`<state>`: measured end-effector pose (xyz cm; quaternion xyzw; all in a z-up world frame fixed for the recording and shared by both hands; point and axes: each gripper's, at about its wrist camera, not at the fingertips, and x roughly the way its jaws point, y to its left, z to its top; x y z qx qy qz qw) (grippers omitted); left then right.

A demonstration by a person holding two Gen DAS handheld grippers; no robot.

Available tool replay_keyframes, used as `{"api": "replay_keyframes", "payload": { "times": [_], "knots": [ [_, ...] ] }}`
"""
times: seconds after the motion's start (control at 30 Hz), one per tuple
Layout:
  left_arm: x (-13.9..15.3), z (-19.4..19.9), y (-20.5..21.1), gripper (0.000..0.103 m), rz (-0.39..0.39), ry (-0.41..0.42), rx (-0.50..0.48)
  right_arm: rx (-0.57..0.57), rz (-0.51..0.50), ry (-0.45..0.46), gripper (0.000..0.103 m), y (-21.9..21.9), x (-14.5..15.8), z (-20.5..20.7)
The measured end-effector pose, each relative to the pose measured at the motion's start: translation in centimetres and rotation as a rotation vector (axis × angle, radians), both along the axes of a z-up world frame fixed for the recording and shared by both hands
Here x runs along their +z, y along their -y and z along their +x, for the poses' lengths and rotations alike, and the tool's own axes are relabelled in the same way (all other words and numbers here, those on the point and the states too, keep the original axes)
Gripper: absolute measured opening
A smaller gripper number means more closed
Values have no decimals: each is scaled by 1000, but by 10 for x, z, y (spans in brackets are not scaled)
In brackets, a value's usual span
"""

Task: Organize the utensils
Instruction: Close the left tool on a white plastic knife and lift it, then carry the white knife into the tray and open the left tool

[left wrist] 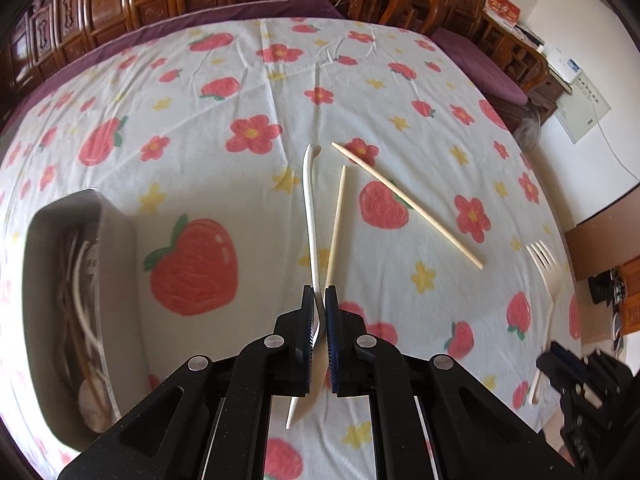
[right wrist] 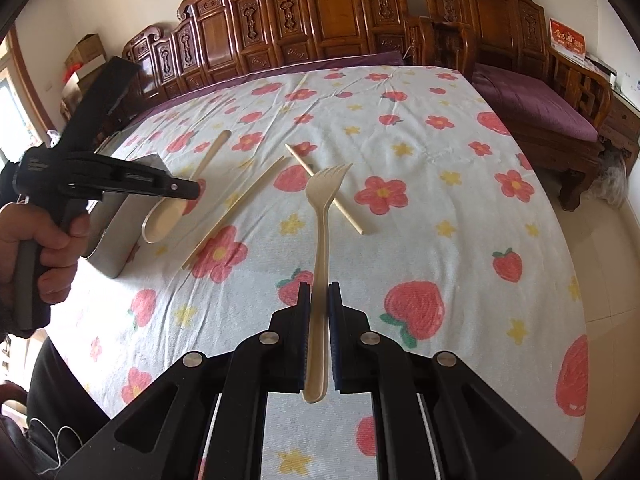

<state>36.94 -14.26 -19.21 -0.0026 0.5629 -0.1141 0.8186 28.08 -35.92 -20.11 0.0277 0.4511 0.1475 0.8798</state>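
My left gripper [left wrist: 320, 292] is shut on a cream spoon [left wrist: 310, 208], seen edge-on with its handle pointing ahead and its bowl behind the pads. The right wrist view shows that gripper [right wrist: 192, 190] holding the spoon [right wrist: 166, 214] above the cloth beside a grey container [right wrist: 116, 248]. The container [left wrist: 120, 232] lies at my left and holds several utensils. My right gripper [right wrist: 320, 286] is shut on a cream fork [right wrist: 320, 240], tines pointing forward. The fork [left wrist: 548, 280] and right gripper [left wrist: 560, 364] also show in the left wrist view. Two chopsticks [left wrist: 338, 220] [left wrist: 404, 200] lie apart on the cloth.
A white cloth with strawberries and flowers [right wrist: 440, 240] covers the table. A carved wooden bench [right wrist: 320, 8] with purple cushions [right wrist: 532, 100] runs behind and to the right. A person's hand [right wrist: 44, 248] grips the left tool. The table edge drops off at the right [right wrist: 576, 280].
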Motion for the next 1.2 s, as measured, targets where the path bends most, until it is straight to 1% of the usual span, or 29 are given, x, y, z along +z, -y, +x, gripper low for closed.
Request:
{"api": "replay_keyframes", "payload": {
  "times": [0.3,0.43,0.57,0.8,0.97,1.2],
  "knots": [
    [25,-32,-16,5,8,47,-52,18,12,29,10,-10,10,-6],
    [33,-45,-24,5,3,60,-69,38,14,42,10,-22,15,-8],
    [39,-55,-34,5,15,78,-83,60,1,50,10,-37,17,-8],
    [50,-63,-60,5,13,103,-62,104,-11,63,10,-64,29,-10],
    [58,-64,-86,5,6,127,-33,125,2,76,10,-90,40,-8],
    [60,-62,-128,5,-26,134,12,157,4,82,10,-132,50,-4]
  ]
}}
